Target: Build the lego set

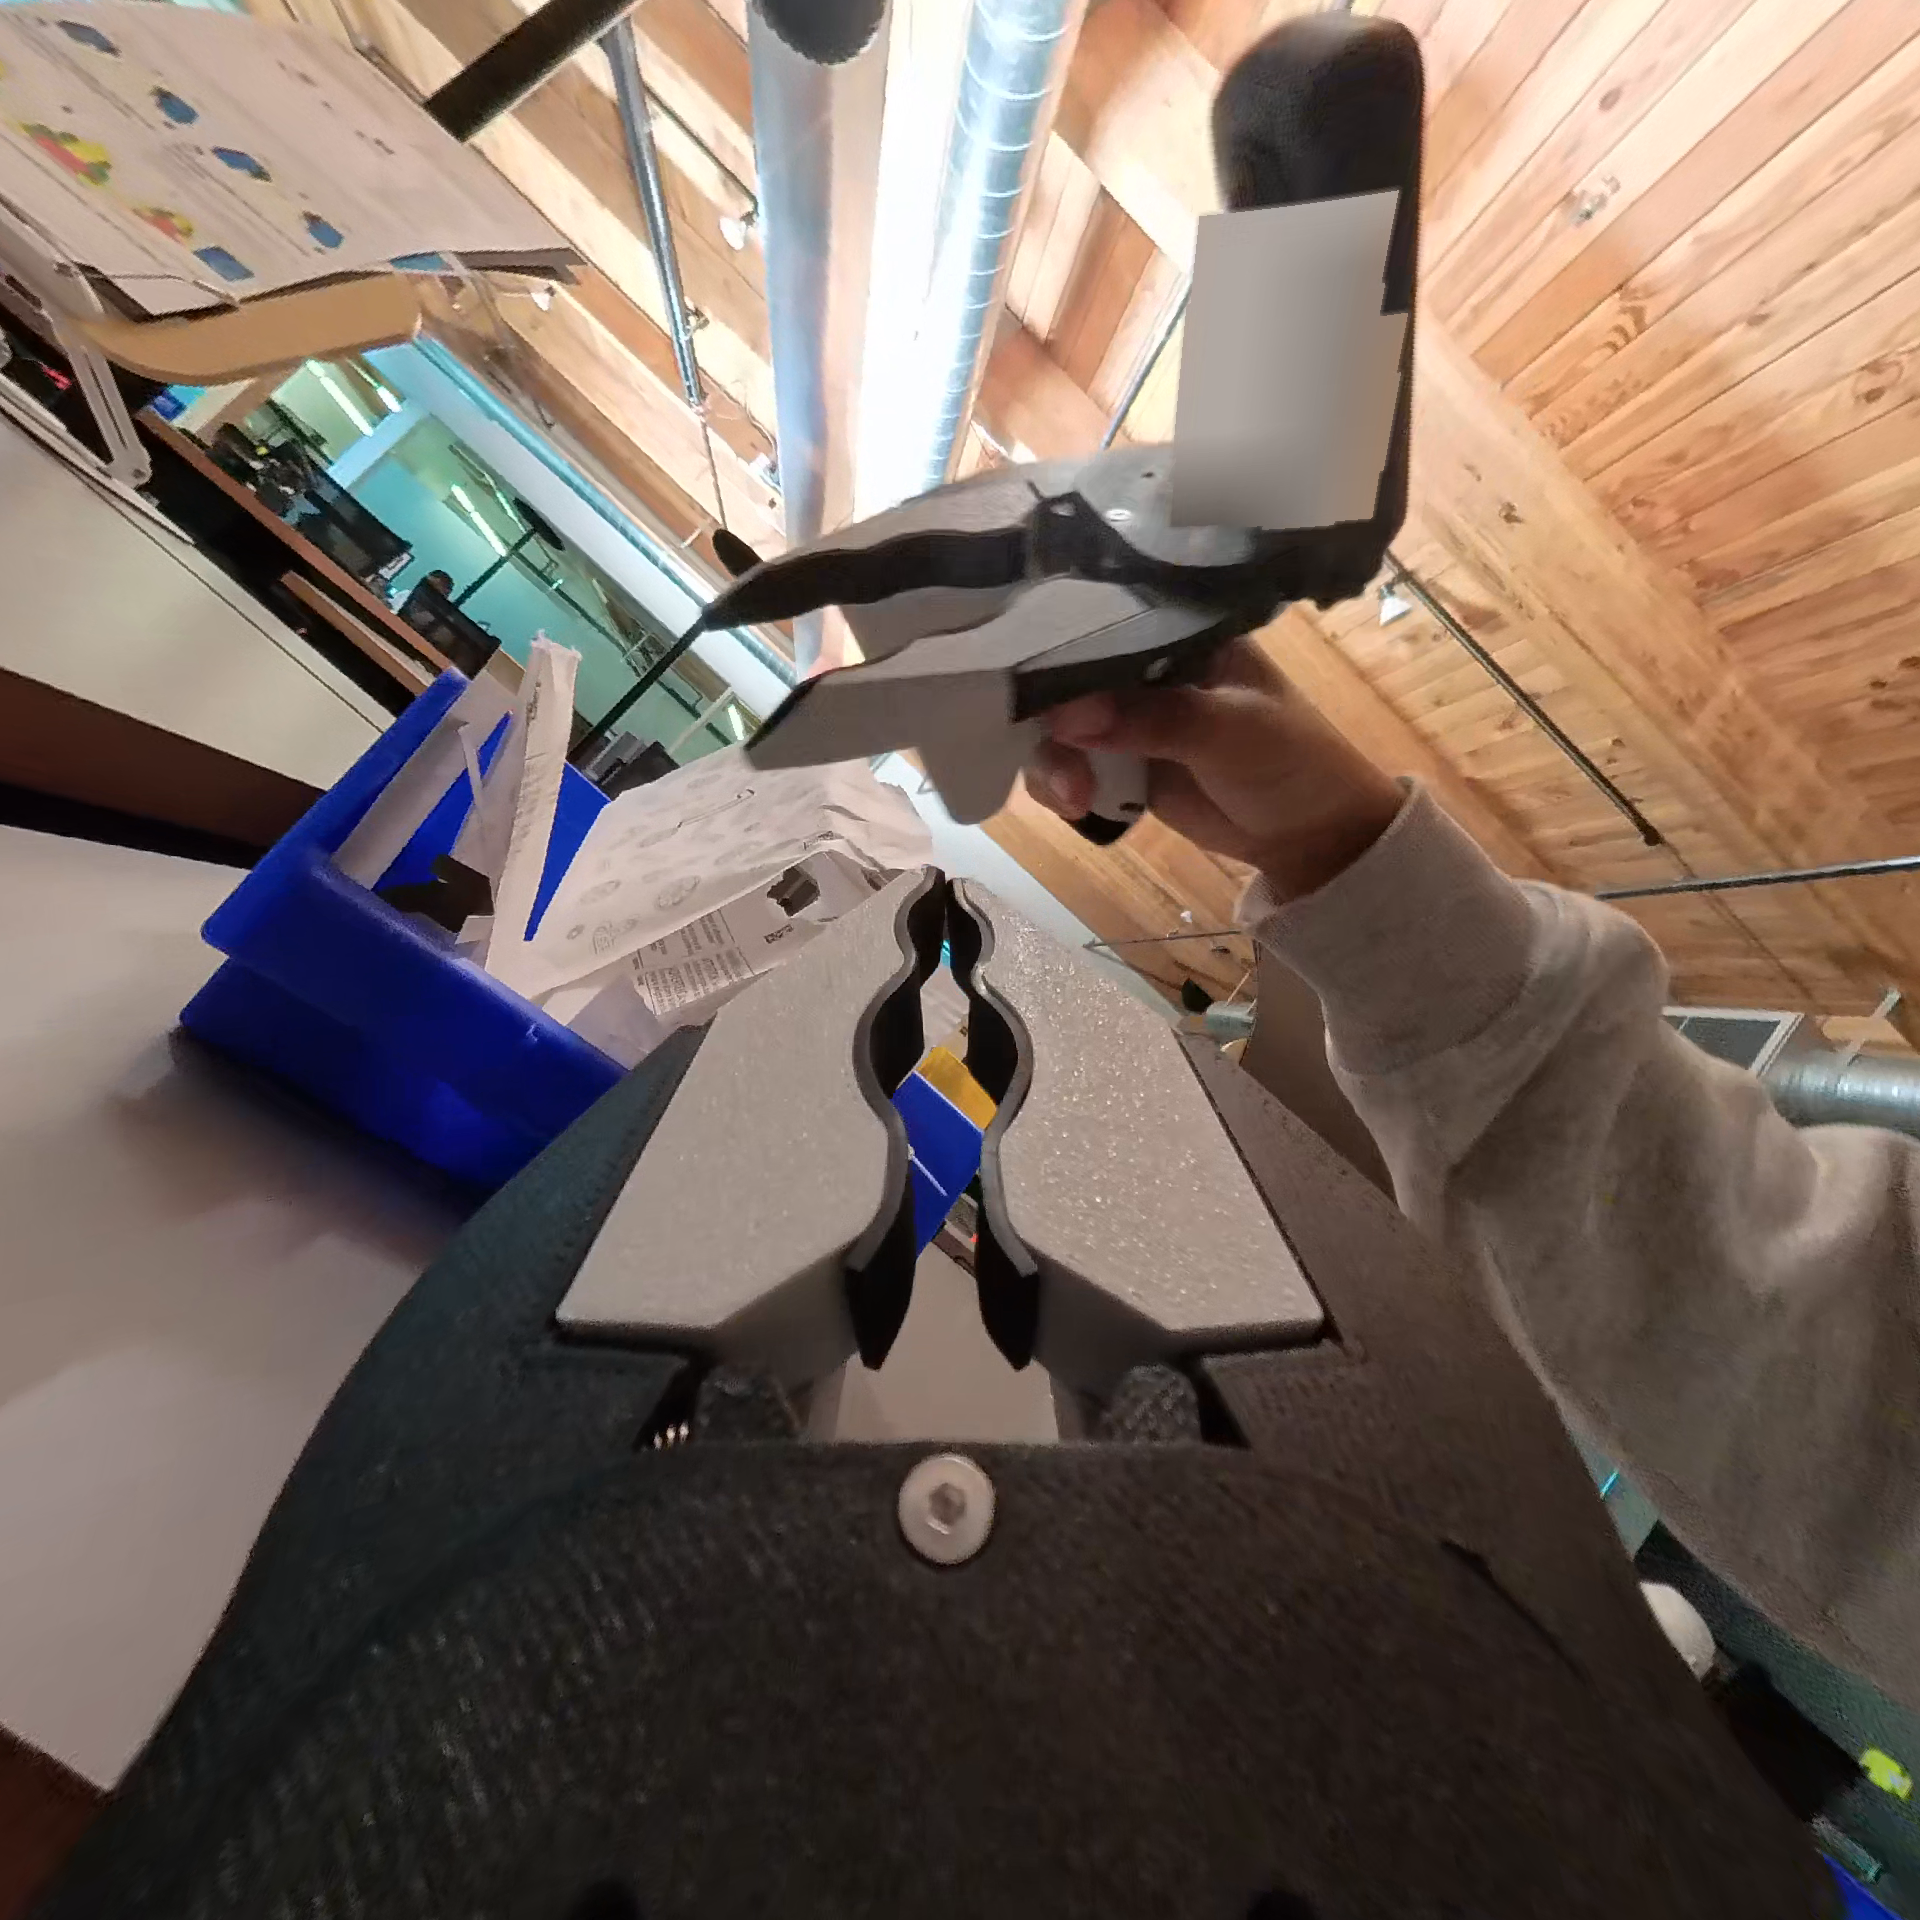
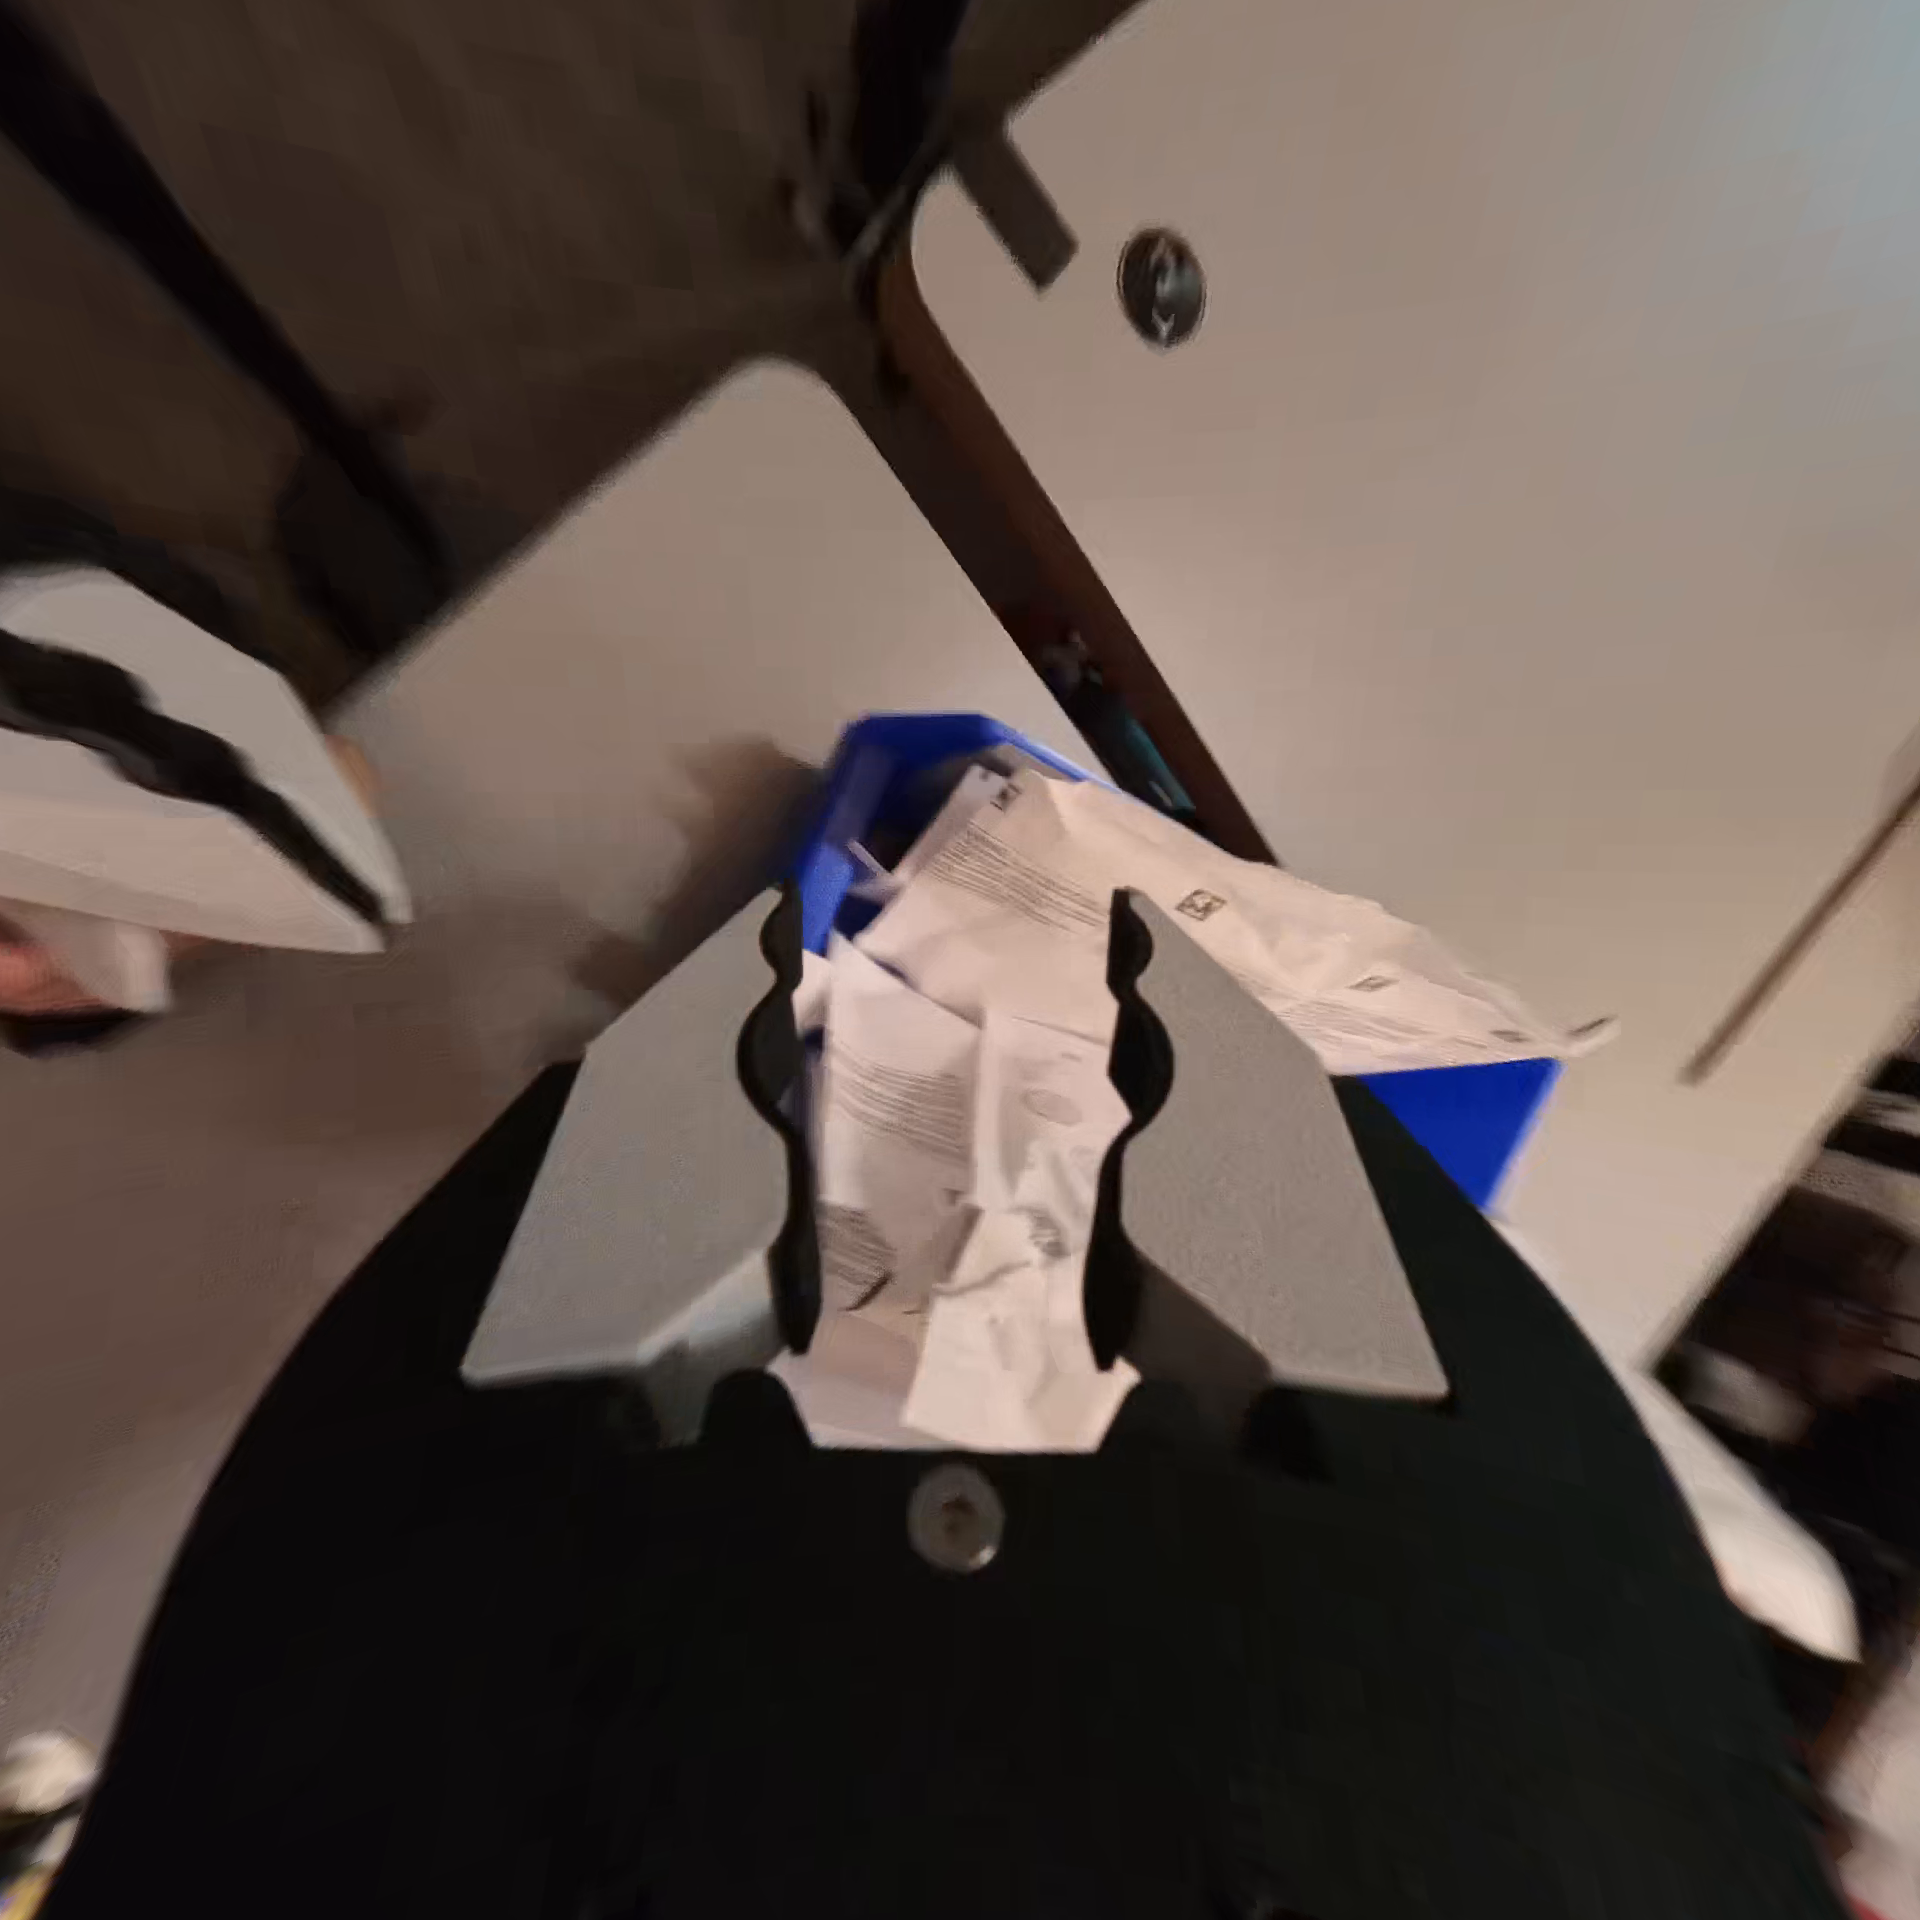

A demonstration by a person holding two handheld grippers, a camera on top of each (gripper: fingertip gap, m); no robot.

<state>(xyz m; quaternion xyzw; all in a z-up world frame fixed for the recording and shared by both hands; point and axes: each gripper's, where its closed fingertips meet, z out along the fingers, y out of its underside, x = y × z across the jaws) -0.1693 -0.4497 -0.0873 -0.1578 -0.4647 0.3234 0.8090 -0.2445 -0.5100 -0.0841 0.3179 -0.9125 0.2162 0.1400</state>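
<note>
A blue bin stuffed with crumpled white paper bags stands on the grey table. My left gripper is shut and empty, tilted upward just in front of the bin. My right gripper is open and empty, pointing down at the paper bags in the bin. In the left wrist view it hangs in the air above the bin, held by a hand. The left gripper also shows shut at the left edge of the right wrist view. No loose bricks show clearly.
A cardboard sheet with printed building pictures stands propped at the far left. Something yellow shows behind my left fingers. A gap separates two tabletops. The person's grey sleeve crosses the right side.
</note>
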